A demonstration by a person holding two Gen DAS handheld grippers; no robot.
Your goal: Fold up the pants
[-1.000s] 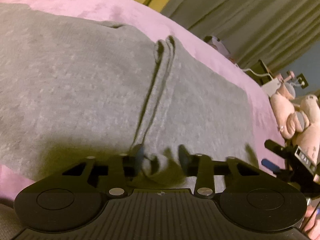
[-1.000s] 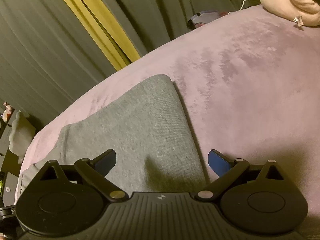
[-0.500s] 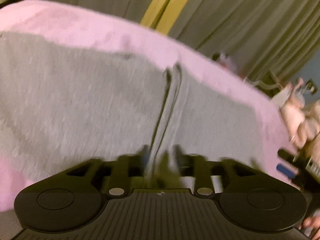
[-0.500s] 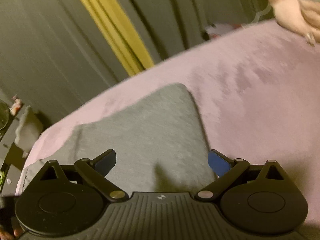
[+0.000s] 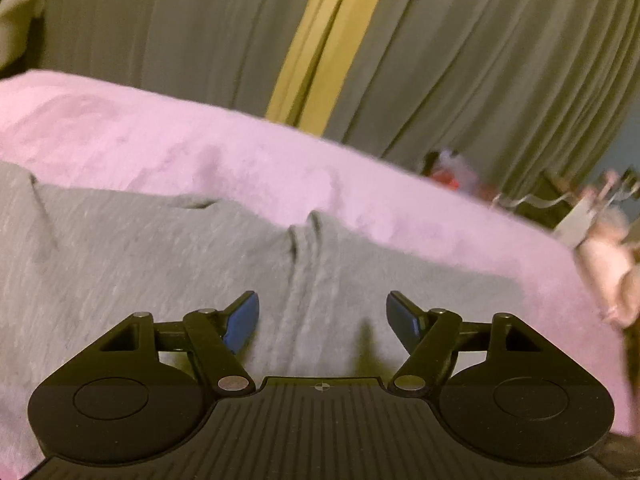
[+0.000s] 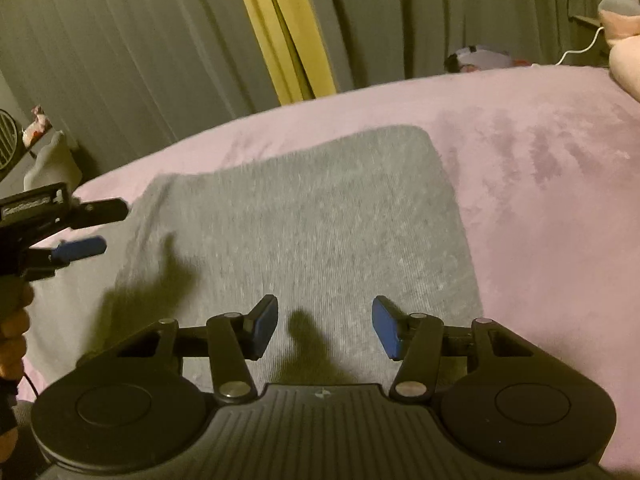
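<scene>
Grey pants [image 5: 160,264] lie flat on a pink bedspread [image 5: 240,160]. A raised crease [image 5: 302,248] runs down the cloth ahead of my left gripper [image 5: 322,318], which is open and empty above it. In the right wrist view the pants [image 6: 320,220] form a flat grey rectangle with a rounded far corner. My right gripper [image 6: 324,328] is open and empty just above its near part. The left gripper [image 6: 86,228] also shows at the left edge of that view, held by a hand.
Grey-green curtains with a yellow strip [image 5: 316,48] hang behind the bed. A pink plush toy [image 5: 608,264] lies at the bed's right end. Cables and small items [image 6: 480,58] sit beyond the far edge. Bare pink bedspread [image 6: 560,200] lies right of the pants.
My left gripper has let go of the pinched crease, opened and pulled back and up. My right gripper has narrowed somewhat and moved left over the pants.
</scene>
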